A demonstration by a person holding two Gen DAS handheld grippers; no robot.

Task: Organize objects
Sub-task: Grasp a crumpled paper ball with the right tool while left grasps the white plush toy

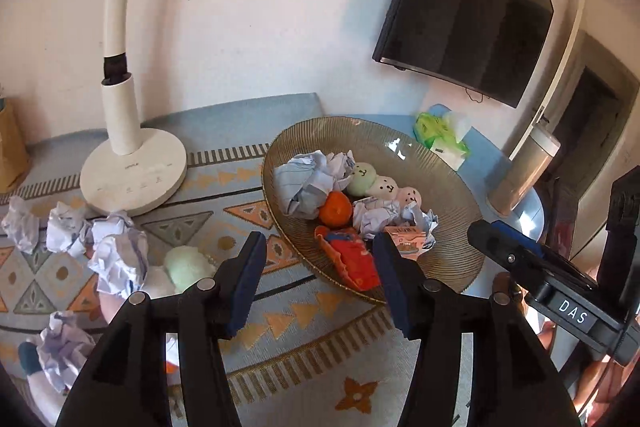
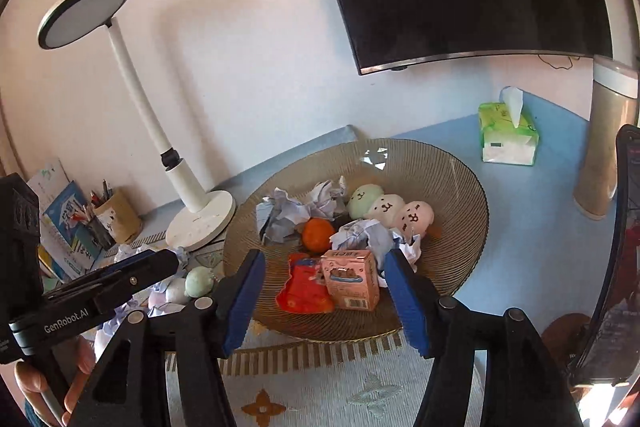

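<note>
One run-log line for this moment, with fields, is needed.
left tool: open, empty | right tool: open, empty | pink carton: in bowl

Ribbed glossy glass bowl (image 2: 448,183), crumpled paper balls (image 1: 116,255), woven matt cloth mat (image 1: 304,359) (patterned).

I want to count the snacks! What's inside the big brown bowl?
In the bowl: crumpled paper balls, an orange, three plush dumplings, a red packet and a pink box. Anything under the paper is hidden.
</note>
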